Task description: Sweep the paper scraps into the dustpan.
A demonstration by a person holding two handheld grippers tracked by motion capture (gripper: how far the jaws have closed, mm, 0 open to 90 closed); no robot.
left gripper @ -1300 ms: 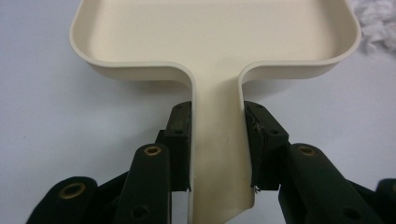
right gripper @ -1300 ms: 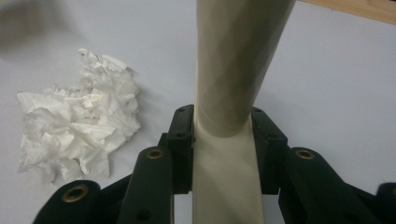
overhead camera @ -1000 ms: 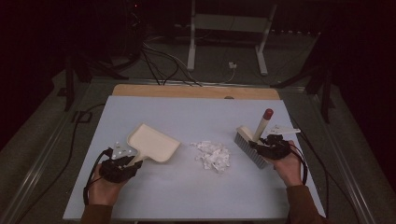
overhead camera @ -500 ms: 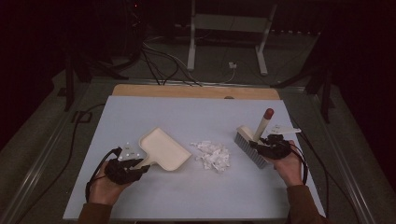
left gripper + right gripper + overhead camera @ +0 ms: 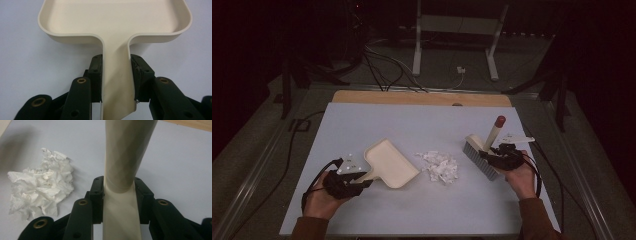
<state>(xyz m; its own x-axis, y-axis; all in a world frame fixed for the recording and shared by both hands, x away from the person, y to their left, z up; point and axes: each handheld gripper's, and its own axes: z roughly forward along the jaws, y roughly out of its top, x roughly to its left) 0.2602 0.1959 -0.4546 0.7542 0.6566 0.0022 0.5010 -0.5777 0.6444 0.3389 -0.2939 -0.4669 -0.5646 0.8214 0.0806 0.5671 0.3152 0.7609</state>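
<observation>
Tabletop (image 5: 362, 120), pale blue-grey, with a bare wooden strip (image 5: 422, 97) along its far edge, seen from above. Left gripper (image 5: 357, 178), held in the person's left hand (image 5: 319, 197) at the near left, pinches the flat handle of a cream dustpan (image 5: 389, 162); in the left gripper view the two black jaws press against either side of that handle just behind the pan (image 5: 115, 22), whose tray is empty and extends away from the gripper (image 5: 116, 75). In the high view the dustpan's open mouth points right, toward a heap of crumpled white paper scraps (image 5: 441, 166) lying on the table near its centre, just beside the pan's lip but apart from it. Right gripper (image 5: 494, 156), held in the person's right hand (image 5: 519, 177) at the near right, clamps the neck of a cream hand brush (image 5: 479, 160); the right gripper view shows the jaws closed on the brush (image 5: 122, 195) where the handle widens, with the paper heap (image 5: 41, 192) to the left. The brush's bristle row rests on the table just right of the scraps, and its handle rises tilted toward the far side, ending in a dark red tip (image 5: 499, 121). Cables (image 5: 287, 160) trail off the table's left edge; floor (image 5: 452, 75) beyond carries white frame legs and more cables.
</observation>
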